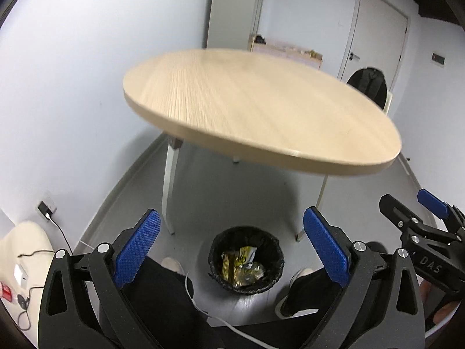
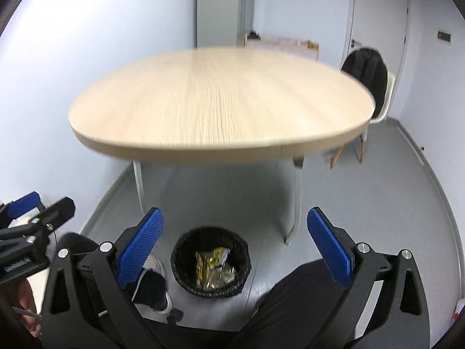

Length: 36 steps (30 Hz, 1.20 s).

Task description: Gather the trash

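A black mesh trash bin (image 1: 246,258) stands on the grey floor below the round wooden table (image 1: 255,107). It holds crumpled yellow and gold wrappers (image 1: 242,267). My left gripper (image 1: 232,238) is open and empty, held above the bin. The right gripper (image 1: 418,212) shows at the right edge of the left wrist view. In the right wrist view the bin (image 2: 210,261) with the wrappers (image 2: 213,267) lies between the pads of my open, empty right gripper (image 2: 234,235). The table (image 2: 221,101) is bare. The left gripper (image 2: 37,206) shows at the left edge.
The person's legs and shoes (image 1: 171,264) flank the bin. White table legs (image 1: 168,186) stand behind it. A chair with a black jacket (image 2: 367,78) is at the far right. A door (image 1: 375,35) and a low shelf (image 1: 286,51) are at the back. Cables (image 1: 32,261) lie at left.
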Available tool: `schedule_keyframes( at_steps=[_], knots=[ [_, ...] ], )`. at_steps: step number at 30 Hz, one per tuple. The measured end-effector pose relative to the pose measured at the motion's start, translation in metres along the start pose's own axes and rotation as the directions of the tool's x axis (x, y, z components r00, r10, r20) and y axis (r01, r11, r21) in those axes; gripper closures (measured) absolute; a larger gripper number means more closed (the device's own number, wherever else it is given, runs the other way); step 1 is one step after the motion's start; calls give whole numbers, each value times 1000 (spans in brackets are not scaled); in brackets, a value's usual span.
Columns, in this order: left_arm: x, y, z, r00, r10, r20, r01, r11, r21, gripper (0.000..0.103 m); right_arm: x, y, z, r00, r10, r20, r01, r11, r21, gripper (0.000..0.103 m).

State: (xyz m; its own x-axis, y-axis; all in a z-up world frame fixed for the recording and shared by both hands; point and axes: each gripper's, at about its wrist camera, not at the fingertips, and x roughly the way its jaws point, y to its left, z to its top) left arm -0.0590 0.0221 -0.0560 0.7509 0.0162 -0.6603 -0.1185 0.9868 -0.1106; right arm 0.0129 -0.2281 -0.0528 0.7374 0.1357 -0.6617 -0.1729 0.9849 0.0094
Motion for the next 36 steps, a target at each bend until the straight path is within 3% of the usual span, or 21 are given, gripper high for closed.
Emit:
schedule_keyframes(
  at_steps=[8,18,36],
  knots=[
    [-33,-10,17,999,-5,54,3,1000,26,6,-55,-3,27,994,24,103,-24,1000,-3,8],
    [-32,-21,14,999,-40,30,37,996,82,6,-50,-19,24,999,13,51,-15,999,47,8],
    [-22,-36,8,999,-40,11,39,993,112,6,-53,-27,21,999,-10,45,8,999,51,8]
  ],
)
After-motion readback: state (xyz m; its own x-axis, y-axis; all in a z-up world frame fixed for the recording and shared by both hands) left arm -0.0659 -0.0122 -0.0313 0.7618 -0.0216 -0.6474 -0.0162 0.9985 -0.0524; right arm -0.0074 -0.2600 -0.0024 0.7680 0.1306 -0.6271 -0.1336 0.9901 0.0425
